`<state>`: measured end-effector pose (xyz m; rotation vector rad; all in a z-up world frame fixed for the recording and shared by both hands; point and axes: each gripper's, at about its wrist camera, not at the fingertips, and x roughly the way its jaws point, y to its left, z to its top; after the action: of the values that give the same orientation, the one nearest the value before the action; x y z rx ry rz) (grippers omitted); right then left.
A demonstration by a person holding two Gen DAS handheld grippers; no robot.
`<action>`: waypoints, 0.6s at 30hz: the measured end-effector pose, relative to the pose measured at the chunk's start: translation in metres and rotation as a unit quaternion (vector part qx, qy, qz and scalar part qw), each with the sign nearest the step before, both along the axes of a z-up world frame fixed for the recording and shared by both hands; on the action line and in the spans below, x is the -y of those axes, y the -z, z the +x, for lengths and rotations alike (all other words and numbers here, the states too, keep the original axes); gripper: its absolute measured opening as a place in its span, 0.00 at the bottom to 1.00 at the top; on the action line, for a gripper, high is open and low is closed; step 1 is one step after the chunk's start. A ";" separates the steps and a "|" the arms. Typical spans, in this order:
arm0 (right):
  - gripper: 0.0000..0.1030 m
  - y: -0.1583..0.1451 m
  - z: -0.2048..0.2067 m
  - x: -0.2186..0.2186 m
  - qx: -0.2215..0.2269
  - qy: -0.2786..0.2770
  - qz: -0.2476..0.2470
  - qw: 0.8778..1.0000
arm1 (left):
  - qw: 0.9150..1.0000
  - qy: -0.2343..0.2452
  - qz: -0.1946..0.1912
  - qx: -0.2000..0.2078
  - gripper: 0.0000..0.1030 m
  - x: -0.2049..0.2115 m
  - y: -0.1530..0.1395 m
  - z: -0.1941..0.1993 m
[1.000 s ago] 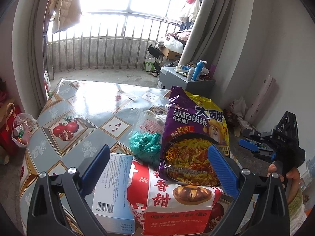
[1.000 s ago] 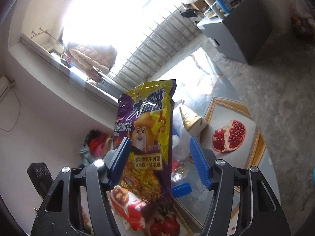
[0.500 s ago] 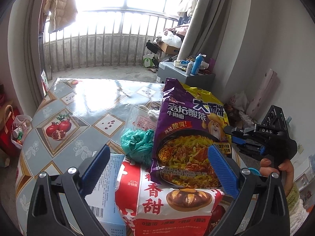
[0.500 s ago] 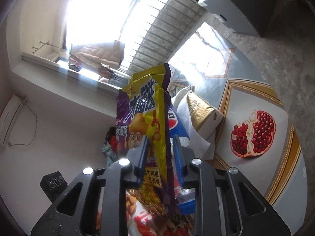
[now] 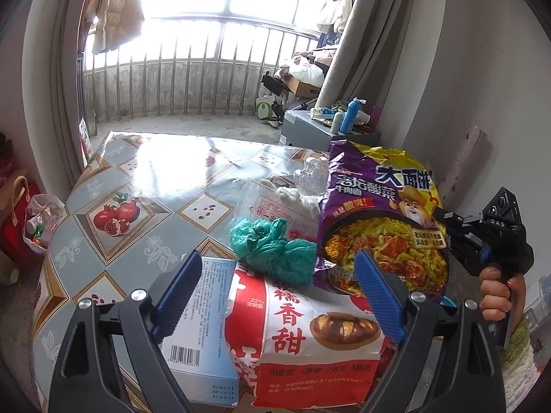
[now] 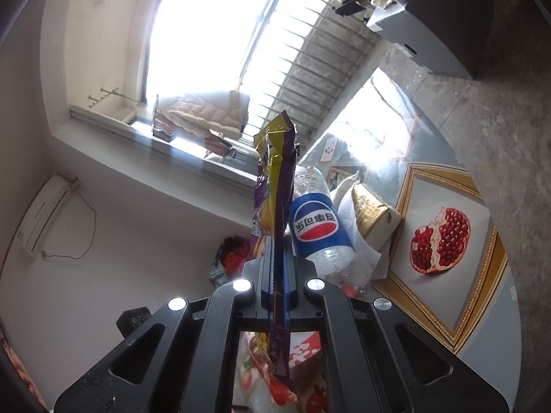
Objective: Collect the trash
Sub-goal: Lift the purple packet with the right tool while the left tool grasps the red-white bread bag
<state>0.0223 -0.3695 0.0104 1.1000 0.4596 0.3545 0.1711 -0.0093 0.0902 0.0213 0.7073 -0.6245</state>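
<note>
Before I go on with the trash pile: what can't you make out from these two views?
- Pepsi bottle: cap end hidden behind purple noodle bag, right wrist view.
- Red-and-white bag: lower edge cut off by the frame, left wrist view.
- Blue box: small print unreadable; left tongs cover part.

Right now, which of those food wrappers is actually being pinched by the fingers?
The purple noodle packet, clamped edge-on by the right gripper; the red-and-white chestnut bag lies flat, untouched.

The noodle wrapper (image 5: 382,220) was glossy crinkled plastic film; the table (image 5: 144,186) wore a shiny patterned oilcloth; the teal bag (image 5: 272,244) was thin crumpled plastic
</note>
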 end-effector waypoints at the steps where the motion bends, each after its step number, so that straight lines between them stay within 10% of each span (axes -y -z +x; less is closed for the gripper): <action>1: 0.02 -0.001 -0.005 0.002 0.003 0.002 -0.001 1.000 | 1.000 -0.003 -0.001 -0.003 0.83 -0.004 0.001 0.001; 18: 0.01 0.012 -0.085 0.020 0.008 0.062 0.012 0.998 | 0.998 0.008 -0.042 -0.051 0.68 -0.015 0.006 0.002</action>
<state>-0.0628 -0.3896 -0.0017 1.1427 0.3721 0.2588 0.1736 0.0058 0.0840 -0.0830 0.7799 -0.6737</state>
